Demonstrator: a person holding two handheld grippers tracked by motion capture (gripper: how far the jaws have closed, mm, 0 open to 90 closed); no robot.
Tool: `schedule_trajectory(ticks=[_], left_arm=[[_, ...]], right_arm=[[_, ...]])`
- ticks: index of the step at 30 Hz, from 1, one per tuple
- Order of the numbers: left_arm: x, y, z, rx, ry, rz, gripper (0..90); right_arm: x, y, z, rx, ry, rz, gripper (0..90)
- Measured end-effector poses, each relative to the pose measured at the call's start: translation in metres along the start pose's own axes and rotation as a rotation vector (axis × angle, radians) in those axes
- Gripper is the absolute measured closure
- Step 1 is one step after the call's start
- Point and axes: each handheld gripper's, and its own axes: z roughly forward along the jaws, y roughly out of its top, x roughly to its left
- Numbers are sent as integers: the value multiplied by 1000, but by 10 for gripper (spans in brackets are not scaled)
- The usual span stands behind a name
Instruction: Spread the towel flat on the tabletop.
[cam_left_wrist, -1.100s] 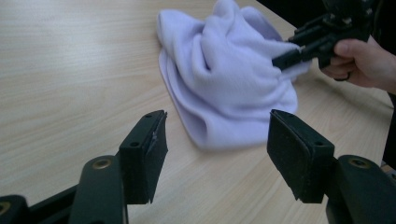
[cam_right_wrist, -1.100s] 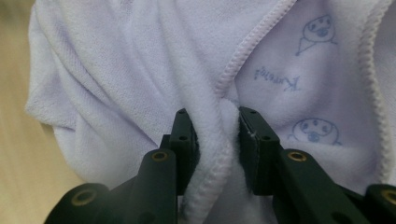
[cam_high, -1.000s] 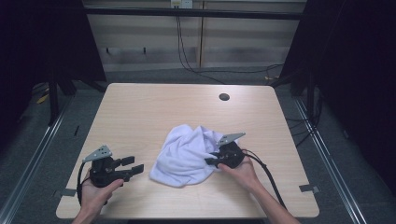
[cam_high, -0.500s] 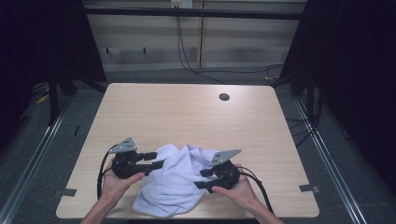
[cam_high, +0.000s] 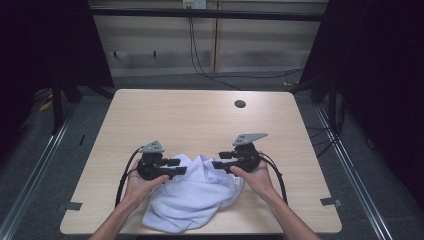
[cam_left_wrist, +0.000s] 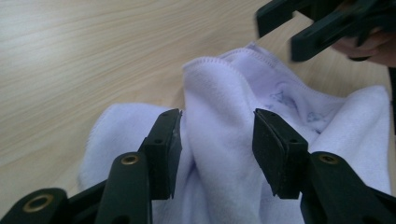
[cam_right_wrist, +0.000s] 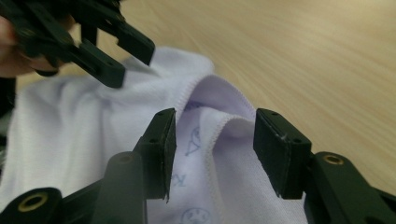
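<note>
Both the left gripper (cam_high: 181, 166) and right gripper (cam_high: 218, 160) stand wide around folds of the white towel (cam_high: 192, 197), ready to pinch and lift next.

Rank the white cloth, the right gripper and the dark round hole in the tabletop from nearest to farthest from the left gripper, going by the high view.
1. White cloth: right at the left gripper, between its jaws.
2. Right gripper: just across the cloth, to the right.
3. Dark round hole: far side of the table, toward the right.
</note>
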Motion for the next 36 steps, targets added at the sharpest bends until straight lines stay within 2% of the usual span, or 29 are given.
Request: schedule_trajectory(ticks=[3,4,5,7,8,9,11,13,15,16,17,19,20,21,22,25,26,27,32,34,36], left_arm=[[-2,2,4,2,-38,0,509],[-2,2,4,2,-38,0,502],[-4,0,8,28,-33,16,501],[-4,-2,12,47,-32,24,516],[-5,-4,14,57,-15,30,551],[-5,-6,16,75,-17,35,602],[-4,-8,18,101,-52,25,729],[-3,-6,12,75,-43,19,807],[-1,-3,0,20,-37,6,828],[-1,-3,0,20,-37,6,831],[2,1,-14,-41,-25,-3,833],[5,5,-31,-114,-11,-17,834],[5,5,-31,-114,-11,-17,835],[6,8,-47,-181,2,-31,837],[7,9,-55,-208,2,-38,838],[8,13,-74,-264,32,-34,839],[8,13,-74,-264,32,-34,840],[9,16,-85,-306,47,-37,840],[12,32,-107,-371,111,-28,842],[13,43,-119,-409,130,-23,842],[13,56,-132,-440,154,-6,843]], right_arm=[[-4,-1,17,53,1,-14,491],[-4,-2,22,65,-5,-15,494],[-4,-4,29,77,-10,-23,500],[-6,-8,37,88,9,-12,526],[-7,-10,42,100,16,-12,560],[-7,-12,47,120,26,-15,606],[-6,-14,52,139,57,-16,791],[-5,-13,51,119,54,-19,882],[-6,-7,41,96,41,-10,886],[-7,-4,34,73,35,-5,886],[-9,0,24,49,28,-1,886],[-14,6,4,-6,3,15,886],[-14,6,4,-6,3,15,886],[-18,11,-20,-56,-35,21,886],[-21,12,-28,-76,-39,32,886],[-29,15,-53,-147,-68,71,886],[-29,15,-53,-147,-68,71,886],[-34,18,-68,-187,-88,90,886],[-34,35,-91,-240,-140,96,884],[-32,46,-99,-260,-157,90,883],[-33,57,-106,-271,-179,104,882]])
